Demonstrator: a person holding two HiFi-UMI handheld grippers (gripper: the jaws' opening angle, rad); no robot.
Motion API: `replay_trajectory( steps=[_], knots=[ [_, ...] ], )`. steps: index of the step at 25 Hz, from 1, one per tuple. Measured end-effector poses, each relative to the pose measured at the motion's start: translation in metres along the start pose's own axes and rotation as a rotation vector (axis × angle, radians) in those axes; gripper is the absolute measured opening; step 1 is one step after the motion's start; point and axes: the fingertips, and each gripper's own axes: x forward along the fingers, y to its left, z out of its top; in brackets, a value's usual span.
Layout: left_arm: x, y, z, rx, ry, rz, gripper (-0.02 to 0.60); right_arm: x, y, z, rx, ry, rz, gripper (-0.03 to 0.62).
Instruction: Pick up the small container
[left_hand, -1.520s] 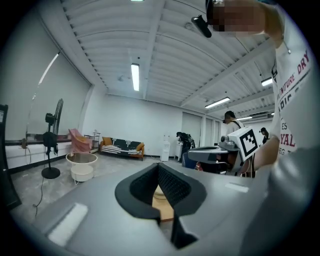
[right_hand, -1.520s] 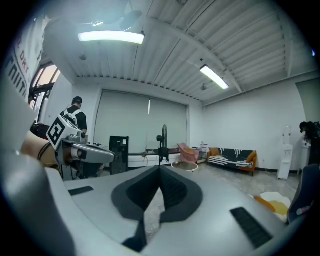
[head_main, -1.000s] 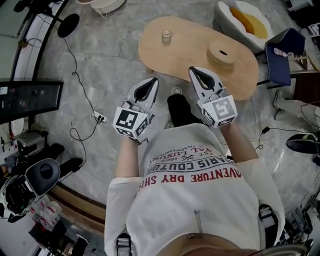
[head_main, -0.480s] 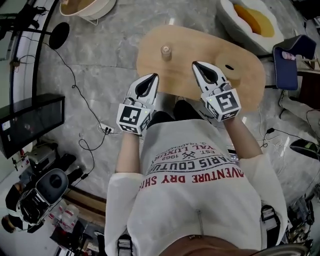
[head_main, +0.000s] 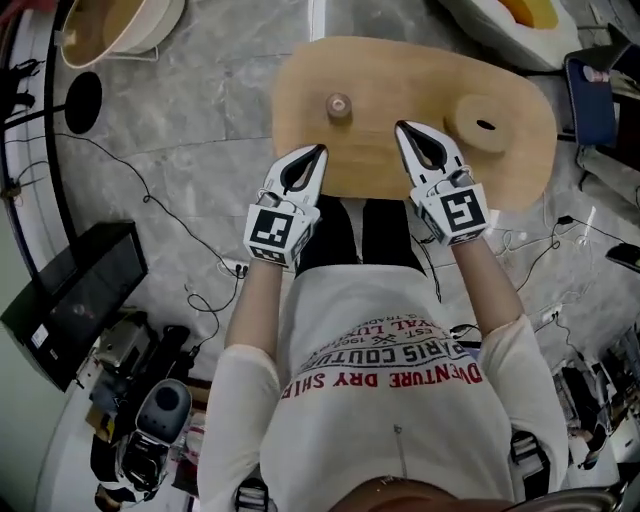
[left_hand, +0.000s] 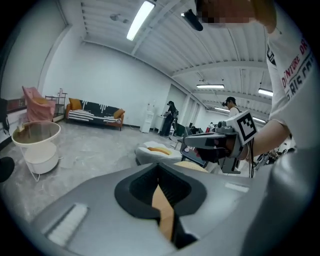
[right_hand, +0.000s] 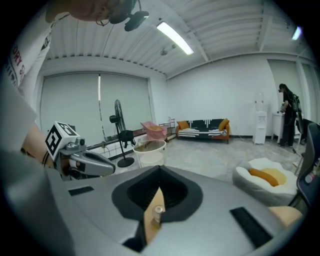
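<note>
The small container (head_main: 338, 106), a little tan pot with a knob lid, stands on the oval wooden table (head_main: 400, 75) toward its left part. It also shows small through the slit of the right gripper view, where the small container (right_hand: 158, 212) lies straight ahead. My left gripper (head_main: 319, 151) is shut and empty, its tip over the table's near edge, below and a bit left of the container. My right gripper (head_main: 401, 128) is shut and empty too, just right of the container. A round wooden disc (head_main: 484, 124) with a hole lies further right.
A white tub (head_main: 110, 25) stands on the floor at the far left, a beanbag with an orange cushion (head_main: 520, 12) beyond the table, a blue chair (head_main: 595, 90) at the right. Cables, a black case (head_main: 75, 300) and camera gear (head_main: 150, 440) lie at the left.
The table has come closer and lower in the head view. Both shut grippers have gone forward until their tips are over its near edge, either side of the container.
</note>
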Motion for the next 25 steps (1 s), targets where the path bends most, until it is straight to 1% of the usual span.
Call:
replay_trajectory(
  steps=[3,4,7,9,11,13,15,17,18,22,25],
  knots=[
    [0.025,0.021,-0.039,0.036,0.071,-0.061,0.018,0.024,-0.009,-0.032,0.051,0.015,-0.054,-0.014],
    [0.033,0.027,-0.051,0.043,0.094,-0.073,0.049,0.031,-0.01,-0.042,0.062,0.017,-0.063,-0.014],
    [0.057,0.043,-0.089,0.027,0.149,-0.105,0.153,0.055,-0.014,-0.07,0.066,0.02,-0.079,-0.014],
    [0.071,0.049,-0.117,0.049,0.18,-0.129,0.211,0.069,-0.016,-0.089,0.066,0.023,-0.087,-0.014],
    [0.088,0.054,-0.139,0.081,0.171,-0.145,0.265,0.079,-0.021,-0.108,0.073,0.027,-0.1,-0.014],
    [0.106,0.058,-0.158,0.105,0.155,-0.152,0.366,0.089,-0.028,-0.127,0.07,0.042,-0.118,-0.014],
    [0.123,0.061,-0.178,0.157,0.159,-0.151,0.404,0.097,-0.035,-0.144,0.045,0.049,-0.131,-0.014],
    [0.137,0.063,-0.194,0.207,0.151,-0.15,0.422,0.104,-0.041,-0.159,0.027,0.038,-0.14,-0.014],
    [0.143,0.064,-0.201,0.216,0.144,-0.148,0.426,0.106,-0.043,-0.165,0.026,0.032,-0.144,-0.014],
    [0.164,0.066,-0.219,0.236,0.123,-0.13,0.43,0.113,-0.05,-0.186,0.041,0.018,-0.15,-0.014],
    [0.178,0.066,-0.229,0.252,0.115,-0.098,0.428,0.114,-0.055,-0.196,0.046,0.018,-0.149,-0.014]
  ],
)
